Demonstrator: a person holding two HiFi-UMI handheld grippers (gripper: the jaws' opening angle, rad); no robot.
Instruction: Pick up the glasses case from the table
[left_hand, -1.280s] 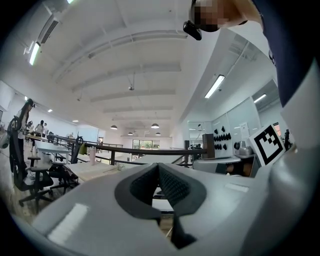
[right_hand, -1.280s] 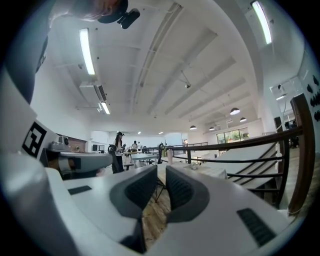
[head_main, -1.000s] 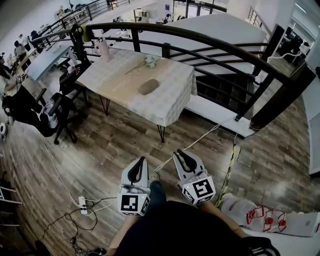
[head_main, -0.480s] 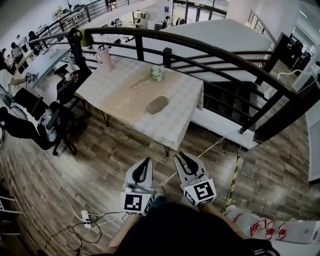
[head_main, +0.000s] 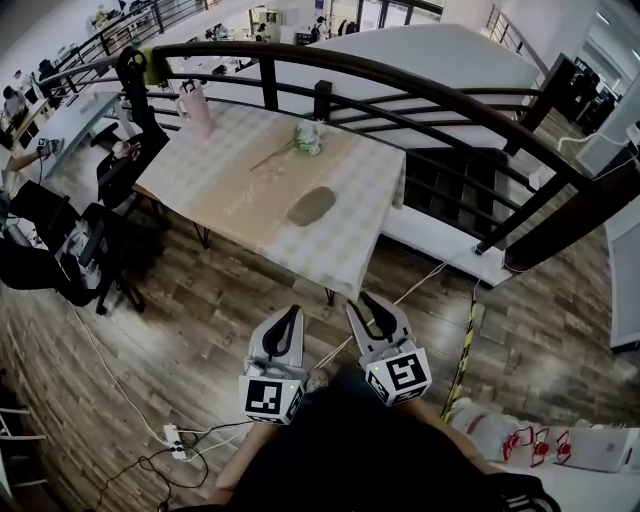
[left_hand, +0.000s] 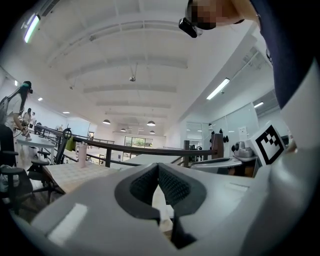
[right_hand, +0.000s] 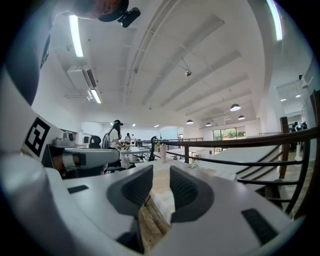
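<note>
1. Two hand-held grippers hang low at the near edge of the head view. Both are over the wooden floor (head_main: 210, 300), short of the table (head_main: 235, 175) and well apart from everything on it.
2. The left gripper (head_main: 294, 313) has its jaws closed, with the tips meeting and nothing between them. The left gripper view shows the same.
3. The right gripper (head_main: 366, 299) stands just right of the left one. Its jaws have just been opening and now leave a narrow gap. Nothing is between them; only floor and the table's near edge show through the gap in the right gripper view.
4. The glasses case (head_main: 311, 206), a dark oval, lies flat on the checked cloth in the near right part of the table, untouched.
5. A small bunch of flowers (head_main: 307, 137) lies beyond the case, and a pink bottle (head_main: 196, 102) stands at the far left corner.
6. A dark curved railing (head_main: 420, 82) runs behind the table. A power strip (head_main: 170, 438) with cables lies on the floor, near left.
</note>
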